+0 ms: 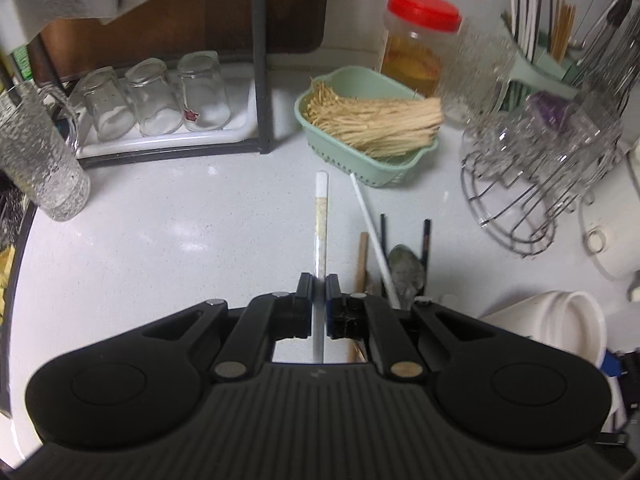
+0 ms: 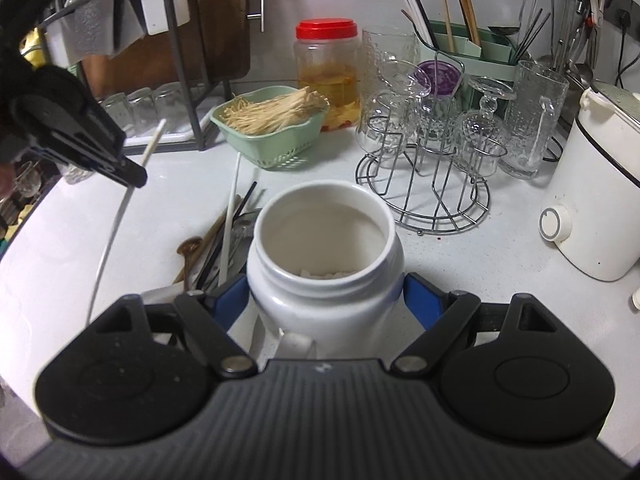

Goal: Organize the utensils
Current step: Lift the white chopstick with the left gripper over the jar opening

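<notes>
Chopstick [image 1: 321, 216], white with a speckled beige band below its far tip, clamped between the pads of the left tool [image 1: 319, 300], whose jaws stand almost closed on it; in the left wrist view its long axis runs straight ahead along the tool's fingers, the far tip toward the green basket [image 1: 362, 168] of pale dried strands, the near end passing back behind the pads. In the right wrist view the same chopstick [image 2: 154, 142] crosses the left tool [image 2: 134, 176] on a slant, upper tip raised toward the dish rack, lower length hanging down above the counter [image 2: 480, 256]. Right tool [image 2: 326, 300] closed around a white wide-mouthed jar [image 2: 324, 264], blue pads pressed on either side of its body; the jar stands upright with its mouth open, small white lumps at its bottom. Pile of remaining utensils [image 2: 224, 240] on the counter just left of the jar: a second white chopstick, dark chopsticks, brown wooden pieces and a metal spoon [image 1: 406, 270], most lying roughly lengthwise away from the camera. Behind: a clear jar with a red lid [image 2: 326, 28] holding yellowish liquid, a wire stand [image 2: 424, 184] carrying glasses, a green holder [image 2: 460, 46] of upright chopsticks, a white appliance [image 2: 596, 184] at far right, and upturned glasses [image 1: 156, 98] on a white tray. One upturned glass bears a small red label whose writing is too small to read; no other lettering is legible.
</notes>
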